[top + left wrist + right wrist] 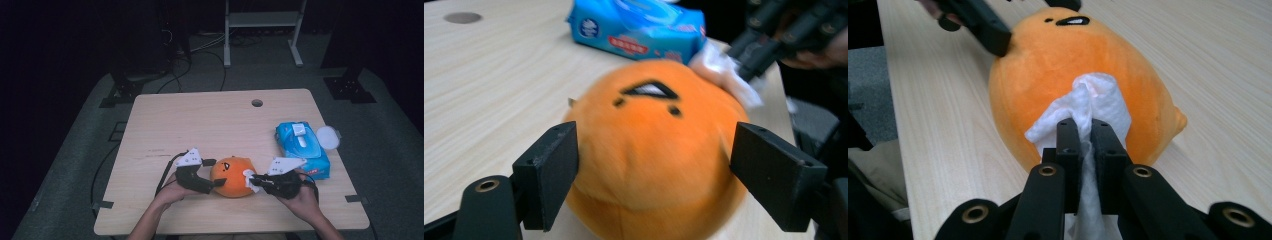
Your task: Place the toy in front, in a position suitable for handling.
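Note:
An orange plush toy (231,178) with a small black face lies on the wooden table (200,125) near its front edge. My left gripper (215,173) straddles the toy from the left. In the left gripper view its jaws (654,150) stand wide, with both pads against the toy's (649,150) sides. My right gripper (1080,125) is shut on a crumpled white wipe (1098,100) and holds it against the toy's (1058,65) right side. The wipe (248,175) appears as a white patch in the high view, at the tips of my right gripper (253,179).
A blue pack of wet wipes (302,147) lies at the right of the table, behind my right hand. A white round lid (327,136) sits at the table's right edge beside it. A cable hole (257,103) is near the far edge.

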`<control>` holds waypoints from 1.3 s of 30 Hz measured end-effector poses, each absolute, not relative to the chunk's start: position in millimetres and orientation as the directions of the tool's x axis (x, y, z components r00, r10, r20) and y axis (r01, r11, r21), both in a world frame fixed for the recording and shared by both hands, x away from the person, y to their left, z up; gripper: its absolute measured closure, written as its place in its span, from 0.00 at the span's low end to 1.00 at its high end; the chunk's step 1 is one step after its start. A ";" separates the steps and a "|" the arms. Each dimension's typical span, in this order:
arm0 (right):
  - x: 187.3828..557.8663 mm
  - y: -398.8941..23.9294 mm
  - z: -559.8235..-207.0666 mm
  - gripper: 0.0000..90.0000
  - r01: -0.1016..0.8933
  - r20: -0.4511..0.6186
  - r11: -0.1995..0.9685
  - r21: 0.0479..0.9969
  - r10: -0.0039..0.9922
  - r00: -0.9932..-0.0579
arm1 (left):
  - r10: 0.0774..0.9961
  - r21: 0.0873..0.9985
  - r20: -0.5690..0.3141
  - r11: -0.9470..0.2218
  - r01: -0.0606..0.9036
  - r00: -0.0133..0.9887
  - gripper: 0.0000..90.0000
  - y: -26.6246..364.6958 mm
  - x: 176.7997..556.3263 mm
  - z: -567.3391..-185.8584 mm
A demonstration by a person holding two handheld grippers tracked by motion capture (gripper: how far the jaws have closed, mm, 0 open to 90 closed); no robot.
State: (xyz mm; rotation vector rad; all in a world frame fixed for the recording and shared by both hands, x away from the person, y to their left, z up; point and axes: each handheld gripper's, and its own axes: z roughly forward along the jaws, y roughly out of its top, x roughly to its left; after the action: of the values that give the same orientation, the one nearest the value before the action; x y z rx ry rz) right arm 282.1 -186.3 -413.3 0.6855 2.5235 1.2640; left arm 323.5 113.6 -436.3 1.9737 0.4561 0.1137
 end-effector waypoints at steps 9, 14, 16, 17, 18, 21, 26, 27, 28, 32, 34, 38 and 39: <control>271.6 -164.4 -408.5 0.93 0.241 -0.030 0.537 0.809 0.446 -0.894 | 0.414 0.888 -0.139 -0.351 0.298 0.900 0.37 120.1 332.1 -446.0; 282.0 -182.7 -407.4 0.93 0.285 -0.005 0.501 0.817 0.502 -0.865 | 0.417 0.889 -0.157 -0.335 0.312 0.895 0.37 123.1 335.4 -448.3; 287.5 -191.3 -408.5 0.93 0.308 0.006 0.483 0.819 0.530 -0.848 | 0.419 0.888 -0.159 -0.335 0.315 0.894 0.36 121.7 335.3 -447.9; 290.8 -195.6 -410.7 0.93 0.328 0.021 0.476 0.816 0.543 -0.840 | 0.423 0.887 -0.157 -0.337 0.316 0.892 0.30 121.1 335.2 -447.4; 290.8 -195.6 -410.7 0.93 0.328 0.021 0.476 0.816 0.543 -0.840 | 0.428 0.883 -0.161 -0.340 0.324 0.889 0.30 120.4 334.9 -446.5; 289.2 -192.4 -414.7 0.93 0.331 0.020 0.492 0.805 0.536 -0.844 | 0.408 0.877 -0.190 -0.339 0.341 0.893 0.18 118.2 333.8 -447.0; 280.8 -172.2 -411.9 0.93 0.282 -0.003 0.516 0.809 0.484 -0.875 | 0.371 0.886 -0.168 -0.350 0.305 0.913 0.28 109.2 329.6 -444.6; 279.2 -166.3 -411.4 0.93 0.267 -0.010 0.522 0.810 0.467 -0.884 | 0.351 0.890 -0.130 -0.371 0.266 0.927 0.28 104.7 327.0 -442.7; 279.2 -166.3 -411.4 0.93 0.267 -0.010 0.522 0.810 0.467 -0.884 | 0.351 0.890 -0.130 -0.371 0.266 0.927 0.28 104.7 327.0 -442.7; 280.3 -160.8 -406.1 0.93 0.246 -0.034 0.520 0.818 0.470 -0.882 | 0.371 0.887 -0.132 -0.370 0.277 0.919 0.22 107.6 327.9 -441.6; 284.0 -168.9 -405.0 0.92 0.259 -0.029 0.502 0.825 0.495 -0.868 | 0.376 0.887 -0.132 -0.369 0.279 0.917 0.18 108.9 328.2 -441.0; 290.7 -183.0 -405.2 0.92 0.289 -0.016 0.479 0.829 0.537 -0.843 | 0.378 0.880 -0.132 -0.381 0.284 0.916 0.20 108.1 327.3 -442.7; 292.7 -187.1 -407.5 0.93 0.305 -0.005 0.477 0.825 0.545 -0.839 | 0.374 0.886 -0.128 -0.373 0.275 0.918 0.26 107.5 326.8 -443.2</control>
State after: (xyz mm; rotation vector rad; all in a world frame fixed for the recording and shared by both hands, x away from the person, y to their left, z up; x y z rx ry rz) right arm 292.7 -187.1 -407.5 0.7253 2.4598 1.2930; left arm 326.8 107.5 -443.2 1.9796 0.4697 0.1133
